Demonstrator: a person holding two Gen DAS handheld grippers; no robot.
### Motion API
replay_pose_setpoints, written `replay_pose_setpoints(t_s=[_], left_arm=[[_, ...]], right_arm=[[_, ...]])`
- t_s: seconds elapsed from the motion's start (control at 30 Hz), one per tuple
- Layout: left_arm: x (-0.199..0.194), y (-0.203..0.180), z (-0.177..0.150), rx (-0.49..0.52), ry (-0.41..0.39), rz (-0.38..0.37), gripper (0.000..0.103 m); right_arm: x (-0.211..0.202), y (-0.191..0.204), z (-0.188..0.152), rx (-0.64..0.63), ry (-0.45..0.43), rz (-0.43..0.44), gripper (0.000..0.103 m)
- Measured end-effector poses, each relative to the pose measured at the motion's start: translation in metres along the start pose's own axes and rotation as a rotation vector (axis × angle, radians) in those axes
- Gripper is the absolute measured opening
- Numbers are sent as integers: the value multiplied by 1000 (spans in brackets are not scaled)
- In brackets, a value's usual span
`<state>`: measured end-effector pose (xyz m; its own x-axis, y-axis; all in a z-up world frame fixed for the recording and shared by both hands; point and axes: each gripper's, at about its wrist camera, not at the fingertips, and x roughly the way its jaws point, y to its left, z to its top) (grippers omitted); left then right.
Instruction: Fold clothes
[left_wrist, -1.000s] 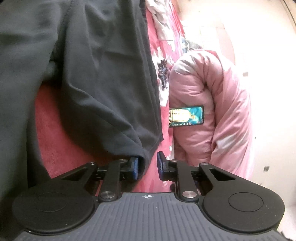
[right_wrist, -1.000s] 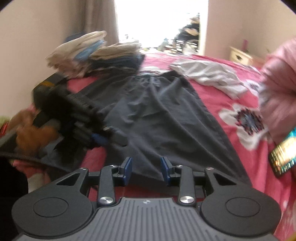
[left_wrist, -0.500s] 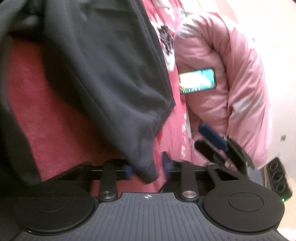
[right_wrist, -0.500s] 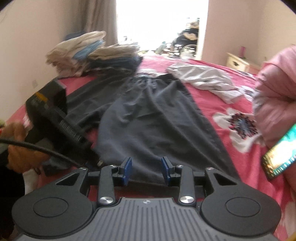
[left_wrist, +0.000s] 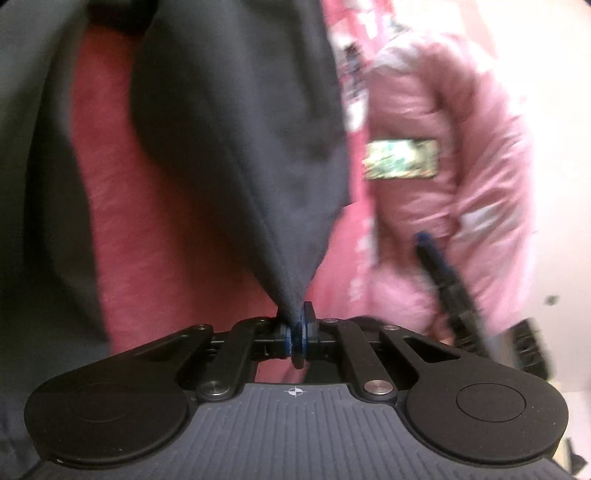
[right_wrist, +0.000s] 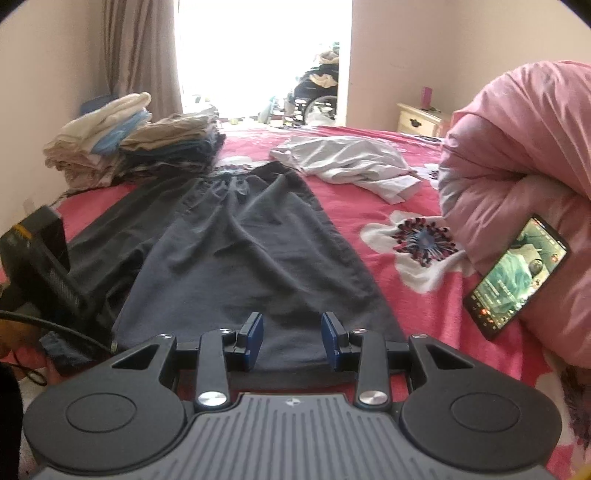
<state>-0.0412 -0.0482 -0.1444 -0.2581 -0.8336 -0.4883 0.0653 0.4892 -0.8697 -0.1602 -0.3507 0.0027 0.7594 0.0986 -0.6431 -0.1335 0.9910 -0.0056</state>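
On the red bedspread (right_wrist: 373, 221), left gripper (left_wrist: 297, 334) clenched on the dark trousers' (right_wrist: 236, 258) hem corner for folding; right gripper (right_wrist: 291, 341) parted, empty, over the hem.

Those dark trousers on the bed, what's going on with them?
A person is folding laundry with a hand-held gripper in each hand. The left hand-held gripper has just closed on a corner of the dark trousers, which lie spread on the red bedspread. The right hand-held gripper is open over the near hem, gripping nothing yet. Folded stacks and a loose grey garment lie further back; a phone leans against the pink duvet.
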Motion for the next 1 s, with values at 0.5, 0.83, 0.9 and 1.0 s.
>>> replay_pose_setpoints(t_s=[0.5, 0.83, 0.9, 1.0], left_arm=[[-41, -10, -30, 233, 157, 165, 31], [-172, 3, -53, 198, -117, 302, 39], [-191, 11, -62, 172, -171, 338, 40], [-210, 20, -76, 128, -254, 398, 40]], right_arm=[[70, -28, 23, 202, 251, 49, 37], [84, 23, 47, 127, 135, 223, 37], [88, 47, 51, 87, 125, 320, 37], [103, 82, 50, 76, 199, 470, 37]])
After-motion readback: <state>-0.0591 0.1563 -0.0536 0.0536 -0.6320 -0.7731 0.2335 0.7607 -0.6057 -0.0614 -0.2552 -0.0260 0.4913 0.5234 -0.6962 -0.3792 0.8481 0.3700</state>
